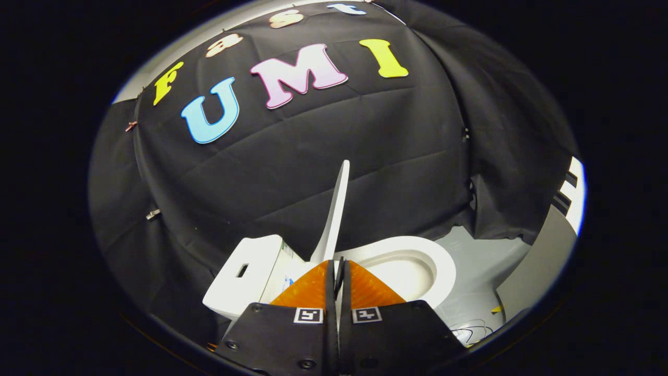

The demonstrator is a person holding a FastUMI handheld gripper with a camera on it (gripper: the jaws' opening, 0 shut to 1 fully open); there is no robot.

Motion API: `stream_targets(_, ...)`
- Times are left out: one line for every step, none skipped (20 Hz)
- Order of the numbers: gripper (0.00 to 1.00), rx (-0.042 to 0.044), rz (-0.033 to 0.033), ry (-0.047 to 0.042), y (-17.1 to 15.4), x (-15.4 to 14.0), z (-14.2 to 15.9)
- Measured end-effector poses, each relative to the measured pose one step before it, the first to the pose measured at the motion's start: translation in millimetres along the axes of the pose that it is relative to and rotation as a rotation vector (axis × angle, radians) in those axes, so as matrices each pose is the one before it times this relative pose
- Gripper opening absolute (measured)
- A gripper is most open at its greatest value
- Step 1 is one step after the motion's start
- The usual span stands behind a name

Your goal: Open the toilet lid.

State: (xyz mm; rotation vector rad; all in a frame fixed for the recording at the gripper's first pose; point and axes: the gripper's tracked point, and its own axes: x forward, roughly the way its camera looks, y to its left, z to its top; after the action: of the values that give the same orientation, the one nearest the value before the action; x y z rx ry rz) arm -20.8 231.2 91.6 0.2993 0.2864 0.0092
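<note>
The hand-held gripper [337, 271] is being kept clenched, its fingers pressed together with a thin edge pinched between them. Just ahead, the toilet lid [335, 211] is being held raised on edge, rising from the fingertips. Beyond, the open toilet bowl [441, 266] and the tank [242, 279] are being seen on the grey floor [488, 263].

lid [334, 209]: raised edge-on just ahead of closed gripper [337, 271], blocks straight path | tank [245, 277]: on one side | bowl [412, 266]: open on other | floor [485, 261]: bare past bowl
</note>
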Motion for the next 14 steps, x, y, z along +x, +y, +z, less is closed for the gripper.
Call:
stream_targets(0.06,-0.01975,-0.00142,-0.00742,12.6,-1.33,1.86)
stream_targets(0.06,-0.01981,0.0011,-0.00725,12.52,-0.66,1.27)
stream_targets(0.06,-0.01838,0.00106,-0.00465,14.43,-0.08,1.97)
stream_targets(0.06,-0.02392,-0.00598,-0.0019,12.47,-0.91,-0.58)
stream_targets(0.06,-0.02489,-0.00975,-0.0046,12.29,-1.96,0.68)
stream_targets(0.06,-0.03083,-0.0132,-0.00425,11.23,-3.37,-0.64)
stream_targets(0.06,-0.01962,-0.01226,-0.0043,12.64,0.24,0.96)
stream_targets(0.06,-0.01293,-0.0114,-0.00373,11.19,-0.66,-0.23)
stream_targets(0.06,-0.00644,-0.00885,-0.00283,11.13,0.25,2.2)
stream_targets(0.06,-0.00495,-0.00824,-0.00147,10.65,-0.44,-0.61)
stream_targets(0.06,-0.0088,-0.00826,-0.00658,10.34,-0.5,0.96)
stream_targets(0.06,-0.00883,-0.00934,0.00039,10.29,0.33,-1.28)
stream_targets(0.06,-0.01744,-0.00237,-0.00688,12.56,-0.51,-0.68)
stream_targets(0.06,-0.01454,0.00292,-0.00547,13.29,-1.51,-0.38)
